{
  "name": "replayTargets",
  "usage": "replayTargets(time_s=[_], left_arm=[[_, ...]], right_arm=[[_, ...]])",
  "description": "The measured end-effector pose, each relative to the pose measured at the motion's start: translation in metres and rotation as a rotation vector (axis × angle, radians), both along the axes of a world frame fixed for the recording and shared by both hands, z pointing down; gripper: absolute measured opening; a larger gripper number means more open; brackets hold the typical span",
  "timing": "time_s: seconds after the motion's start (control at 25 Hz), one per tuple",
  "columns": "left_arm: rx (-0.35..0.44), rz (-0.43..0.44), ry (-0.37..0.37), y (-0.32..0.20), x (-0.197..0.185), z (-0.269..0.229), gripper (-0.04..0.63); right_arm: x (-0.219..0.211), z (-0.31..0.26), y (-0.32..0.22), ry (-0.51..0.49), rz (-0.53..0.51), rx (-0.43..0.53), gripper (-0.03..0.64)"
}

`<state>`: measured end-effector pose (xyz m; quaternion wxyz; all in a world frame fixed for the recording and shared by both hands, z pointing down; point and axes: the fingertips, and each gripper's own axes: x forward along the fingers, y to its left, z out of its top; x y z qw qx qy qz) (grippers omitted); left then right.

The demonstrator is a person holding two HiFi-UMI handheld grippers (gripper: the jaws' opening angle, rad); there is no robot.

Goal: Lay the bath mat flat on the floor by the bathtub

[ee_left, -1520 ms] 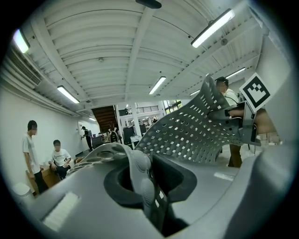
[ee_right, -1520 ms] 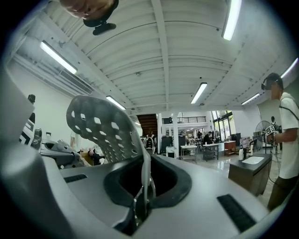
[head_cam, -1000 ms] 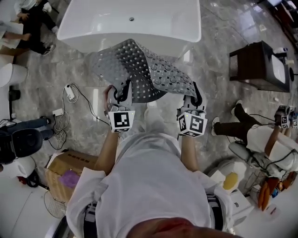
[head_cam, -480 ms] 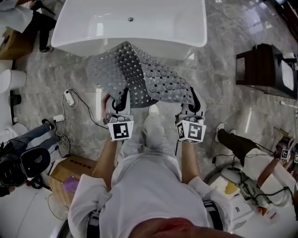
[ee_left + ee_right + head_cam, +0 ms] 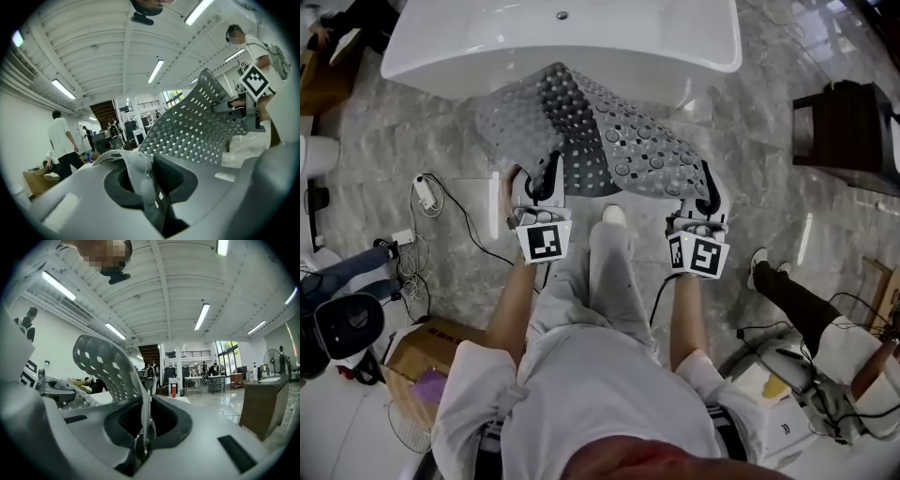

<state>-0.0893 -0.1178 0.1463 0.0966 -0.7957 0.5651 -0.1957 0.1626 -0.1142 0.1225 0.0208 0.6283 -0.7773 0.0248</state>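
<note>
Left gripper (image 5: 144,185): jaws nearly closed, clamped on a bunched fold of the bath mat (image 5: 600,141) at its near edge. Right gripper (image 5: 143,430): jaws almost together, pinching a thin single layer of the same edge. The mat hangs humped in the air, far edge up against the bathtub (image 5: 628,37). Likely risks: the thin right pinch slips, or the far edge snags the tub and folds under on lowering. Bare floor (image 5: 750,141) lies below; cables (image 5: 427,197) sit left, and a dark cabinet (image 5: 844,122) well right.

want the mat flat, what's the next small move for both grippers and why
Probably lower both together toward the floor: the bath mat is humped before the bathtub, its near edge pinched by the left gripper and right gripper.
</note>
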Motion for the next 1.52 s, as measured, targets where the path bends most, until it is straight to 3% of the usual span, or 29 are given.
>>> replayTargets(time_s=[0.16, 0.48, 0.72, 0.92, 1.32, 1.52], left_arm=[[0.082, 0.024, 0.012, 0.002, -0.006, 0.04, 0.057], [0.152, 0.06, -0.002, 0.002, -0.027, 0.145, 0.057], [0.217, 0.021, 0.046, -0.009, -0.043, 0.241, 0.057], [0.265, 0.056, 0.005, -0.005, -0.035, 0.294, 0.057], [0.221, 0.091, 0.004, 0.008, -0.03, 0.36, 0.06], [0.121, 0.118, 0.015, 0.001, -0.032, 0.421, 0.063]], right_arm=[[-0.007, 0.049, 0.004, 0.0, 0.009, 0.026, 0.017], [-0.01, 0.147, 0.013, 0.014, 0.016, 0.108, 0.017], [-0.002, 0.238, 0.013, 0.006, 0.035, 0.191, 0.017], [0.013, 0.296, 0.016, 0.004, 0.067, 0.214, 0.017], [0.025, 0.36, 0.033, 0.028, 0.071, 0.155, 0.017], [0.031, 0.409, 0.03, 0.017, 0.07, 0.083, 0.017]])
